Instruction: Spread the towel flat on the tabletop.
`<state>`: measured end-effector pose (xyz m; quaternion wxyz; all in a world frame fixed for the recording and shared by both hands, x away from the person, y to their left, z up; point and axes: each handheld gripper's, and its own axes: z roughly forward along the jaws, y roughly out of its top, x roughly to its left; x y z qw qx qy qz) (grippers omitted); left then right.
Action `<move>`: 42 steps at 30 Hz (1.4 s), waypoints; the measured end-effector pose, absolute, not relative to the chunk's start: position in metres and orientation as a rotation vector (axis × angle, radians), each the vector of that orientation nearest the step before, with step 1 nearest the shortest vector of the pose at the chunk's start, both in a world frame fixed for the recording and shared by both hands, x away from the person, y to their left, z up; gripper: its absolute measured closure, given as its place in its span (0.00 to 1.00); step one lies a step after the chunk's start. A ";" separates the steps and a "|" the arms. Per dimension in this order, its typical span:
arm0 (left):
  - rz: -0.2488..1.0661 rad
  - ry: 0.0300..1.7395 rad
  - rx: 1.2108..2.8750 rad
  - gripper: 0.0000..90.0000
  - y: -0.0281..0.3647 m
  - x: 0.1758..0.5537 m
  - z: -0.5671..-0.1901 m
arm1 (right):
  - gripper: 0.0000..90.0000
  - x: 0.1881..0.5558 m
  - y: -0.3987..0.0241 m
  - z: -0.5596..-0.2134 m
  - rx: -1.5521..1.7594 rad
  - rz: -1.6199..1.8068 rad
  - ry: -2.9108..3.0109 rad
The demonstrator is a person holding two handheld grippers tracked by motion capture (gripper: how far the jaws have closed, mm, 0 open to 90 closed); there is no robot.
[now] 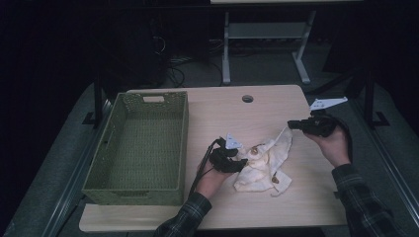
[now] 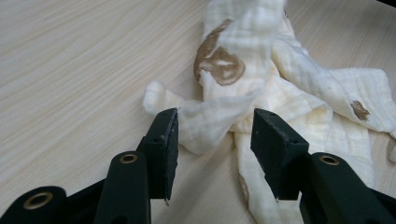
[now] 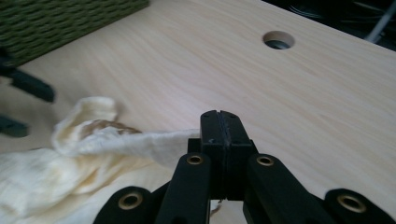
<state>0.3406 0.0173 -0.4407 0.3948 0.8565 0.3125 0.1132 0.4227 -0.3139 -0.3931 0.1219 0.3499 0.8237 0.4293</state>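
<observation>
1. While the right tongs (image 3: 219,122) are pressed together on one corner of the cream cloth (image 1: 262,160), that corner is drawn out toward the bench's right edge, so the cloth's long axis runs from the middle of the bench (image 1: 257,111) up to the right hand.
2. Its bulk lies crumpled near the front edge, right of the green basket (image 1: 141,148) and apart from it (the basket stands at the left side).
3. In the left gripper view the left tongs (image 2: 215,126) stand half spread, with a loose fold of cloth between the jaws; I judge the pads are not pressing it yet.
4. That fold is the thing to watch: it lies straight ahead of the left tongs and the left hand is much the nearer to the heap, so a second grip there would let the cloth be stretched between the two hands.
5. Hard to make out: how much cloth sits inside the right jaws, since they cover the pinched edge; the brown patches on the cloth may be print or stain; the underside of the heap is hidden.
</observation>
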 end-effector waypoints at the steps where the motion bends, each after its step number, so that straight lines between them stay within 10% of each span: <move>1: 0.287 0.790 2.172 0.57 0.017 0.341 -0.441 | 1.00 0.427 -0.315 -0.393 1.031 1.241 2.404; 21: 0.289 0.800 2.163 0.57 0.017 0.343 -0.443 | 0.99 0.508 -0.340 -0.443 1.343 0.979 2.395; 28: 0.308 0.812 2.155 0.57 0.015 0.348 -0.441 | 0.79 0.489 -0.338 -0.440 1.287 1.055 2.364; 42: 0.327 0.860 2.139 0.60 0.016 0.363 -0.439 | 0.72 0.432 -0.325 -0.431 1.178 1.194 2.411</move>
